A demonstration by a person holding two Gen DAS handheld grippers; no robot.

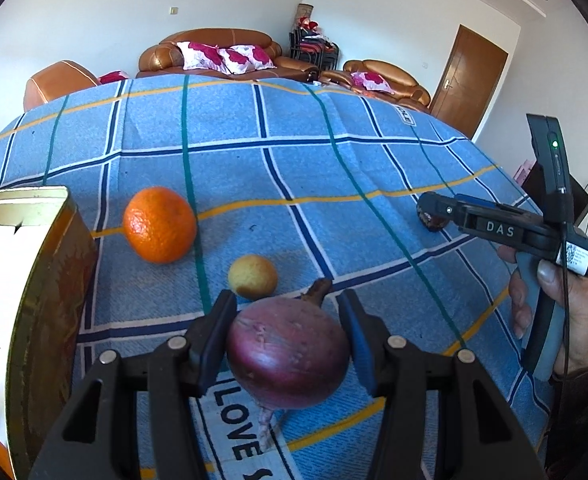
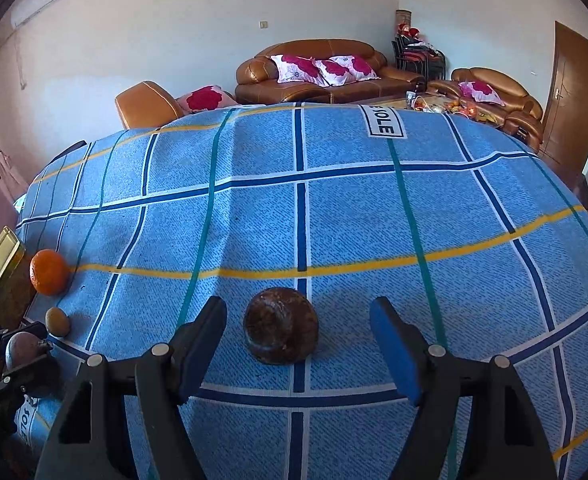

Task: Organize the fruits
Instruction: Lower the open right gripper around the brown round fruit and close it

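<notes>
Nearest in the left wrist view, the left gripper (image 1: 288, 338) is clamped on a red onion (image 1: 288, 354), its blue pads pressing the bulb from both sides. The onion's stem stub points away from the camera and its pale root hangs down over the blue checked cloth (image 1: 334, 168), just above a white strip lettered "LOVE". Whether the onion is lifted clear of the cloth or grazing it is hard to judge from this angle.

Just beyond the onion lies a small yellow fruit (image 1: 253, 277), possibly a small lemon or citrus. Further left sits an orange (image 1: 159, 224), near the corner of a gold tin box (image 1: 50, 264) that stands at the left edge; another bit of orange shows at the bottom left corner.

In the right wrist view, the right gripper (image 2: 298, 344) stands with its jaws wide apart, touching nothing. A dark brown, mottled round fruit (image 2: 281, 331) rests on the cloth between and slightly ahead of the fingertips, apart from both pads. In the left wrist view a hand (image 1: 554, 300) holds that gripper's handle at the right.

Beyond the table stand brown leather sofas (image 2: 326, 68) with pink-flowered cushions, and a wooden door (image 2: 574, 92) to the right.
</notes>
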